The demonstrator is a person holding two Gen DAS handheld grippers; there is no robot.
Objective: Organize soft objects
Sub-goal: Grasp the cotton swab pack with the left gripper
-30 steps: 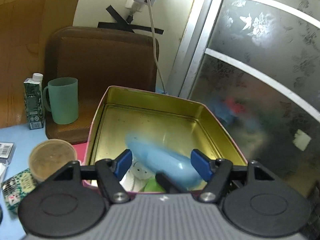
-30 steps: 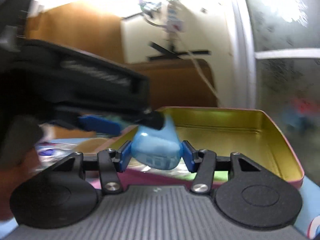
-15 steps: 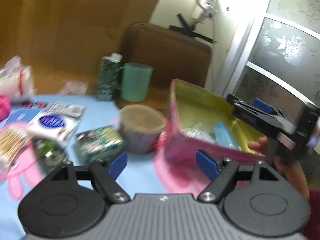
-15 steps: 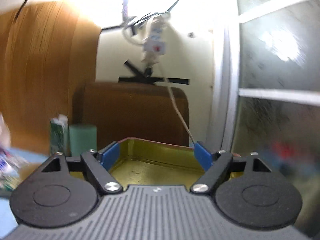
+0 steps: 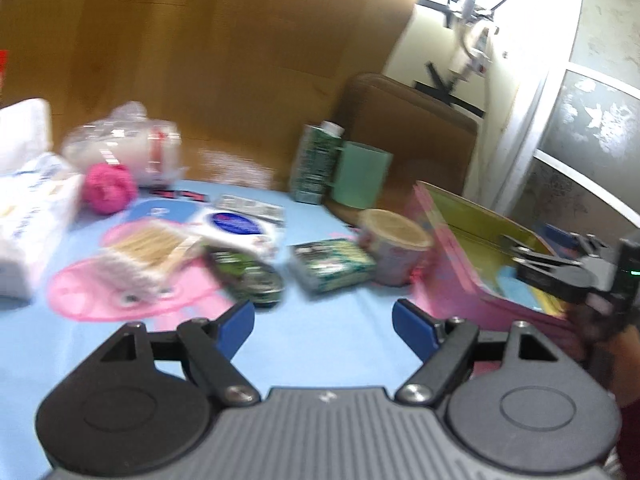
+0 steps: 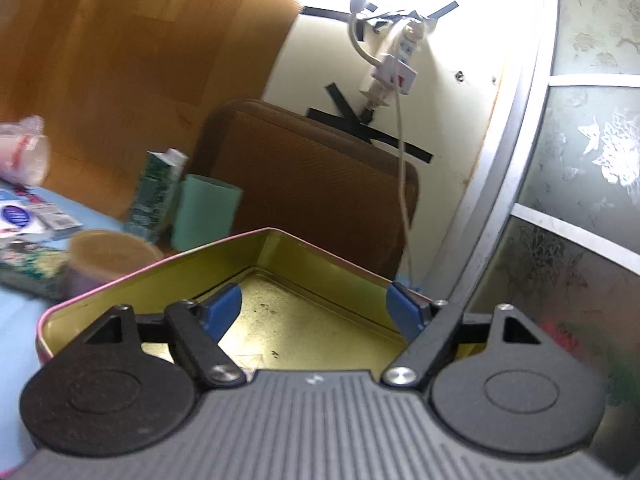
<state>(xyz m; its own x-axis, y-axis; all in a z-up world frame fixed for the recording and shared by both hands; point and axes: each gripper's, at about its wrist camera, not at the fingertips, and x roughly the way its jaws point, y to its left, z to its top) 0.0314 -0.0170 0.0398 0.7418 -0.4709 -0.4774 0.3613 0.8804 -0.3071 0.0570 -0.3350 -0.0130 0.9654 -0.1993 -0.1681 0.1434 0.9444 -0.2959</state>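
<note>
**Both grippers empty, next soft item waiting on the cloth**

Your left gripper (image 5: pixel 323 323) stands open with nothing between its pads, and your right gripper (image 6: pixel 313 311) hangs just as empty over the pink tin (image 6: pixel 160 264). Go for the pink yarn ball (image 5: pixel 107 189) at the far left, probably light and squashy; pinch it across the middle. It rests on the blue tablecloth (image 5: pixel 320 344), crowded with packets, below a wooden wall (image 5: pixel 200 60).

Far side of the counter (image 5: pixel 320 344): green carton (image 5: pixel 314 164) upright, mint cup (image 5: pixel 362 178) just right of it, both before a brown chair back (image 5: pixel 416 120). Paper cup (image 5: pixel 394 248) nearer, green packet (image 5: pixel 332 266) to its left. Cotton swabs (image 5: pixel 148 248) farther left.
</note>
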